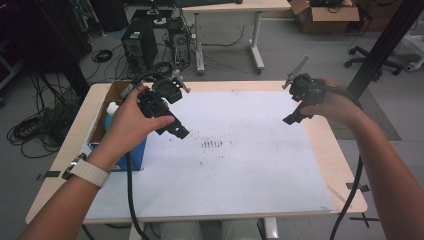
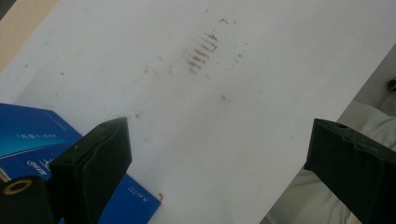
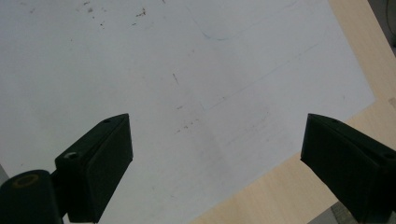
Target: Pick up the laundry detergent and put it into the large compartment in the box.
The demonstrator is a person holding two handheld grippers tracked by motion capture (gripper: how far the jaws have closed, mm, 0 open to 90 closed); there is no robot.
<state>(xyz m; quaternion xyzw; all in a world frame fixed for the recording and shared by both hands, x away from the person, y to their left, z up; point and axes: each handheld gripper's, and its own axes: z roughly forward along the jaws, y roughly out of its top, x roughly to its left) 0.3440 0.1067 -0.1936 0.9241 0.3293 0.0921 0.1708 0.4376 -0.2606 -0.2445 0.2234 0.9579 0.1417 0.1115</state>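
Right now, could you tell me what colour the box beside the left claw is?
Blue with white lettering; the box shows best in the left gripper view.

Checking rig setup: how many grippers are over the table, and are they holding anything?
2. The left gripper hangs open over the white sheet beside the blue box. The right gripper hangs open above the sheet's right side. Both are empty.

Right claw [image 3: 217, 163] spread wide, nothing between jaws. Below: scuffed white sheet [image 3: 187, 84] bearing faint marks. Bare wooden surface [image 3: 280, 196] exposed along sheet's edge.
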